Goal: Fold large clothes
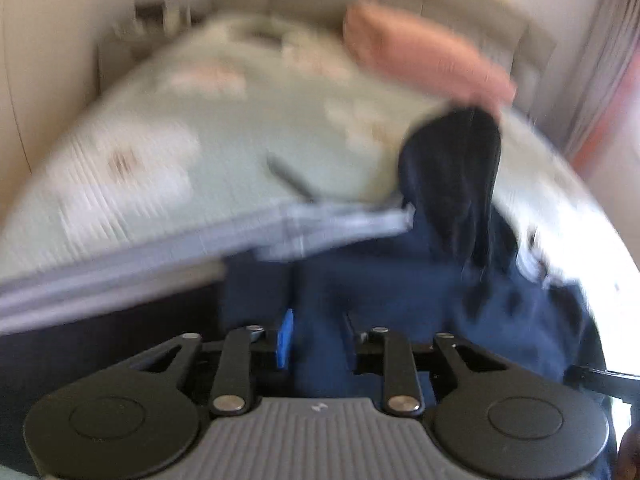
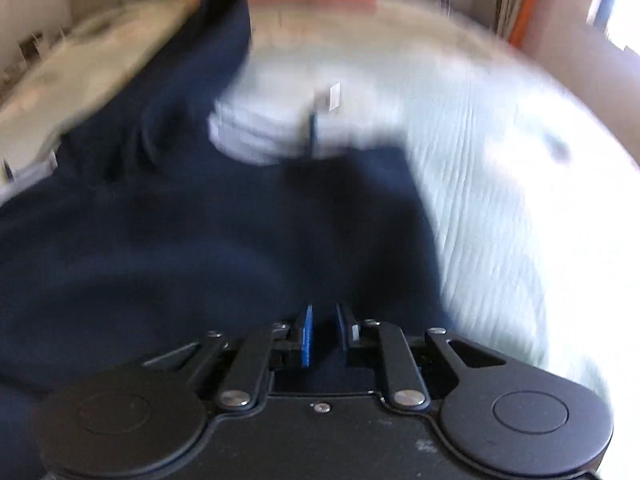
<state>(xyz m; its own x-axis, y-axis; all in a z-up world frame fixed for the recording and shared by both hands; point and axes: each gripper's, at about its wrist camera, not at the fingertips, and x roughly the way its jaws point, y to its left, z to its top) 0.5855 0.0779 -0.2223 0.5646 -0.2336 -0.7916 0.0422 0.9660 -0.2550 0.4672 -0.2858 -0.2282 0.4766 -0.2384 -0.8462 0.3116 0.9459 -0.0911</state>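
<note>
While the navy garment (image 2: 208, 240) is seen spread unfolded on the bed (image 2: 500, 200), cloth appears pinched in the narrowed right claw (image 2: 323, 334) and half-open left claw (image 1: 316, 344); folding is judged barely begun.

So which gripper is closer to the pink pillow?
Hard to say, probably the left. From the left gripper the pink pillow lies up and right across the bed; from the right gripper it sits at the far end beyond the navy garment.
</note>
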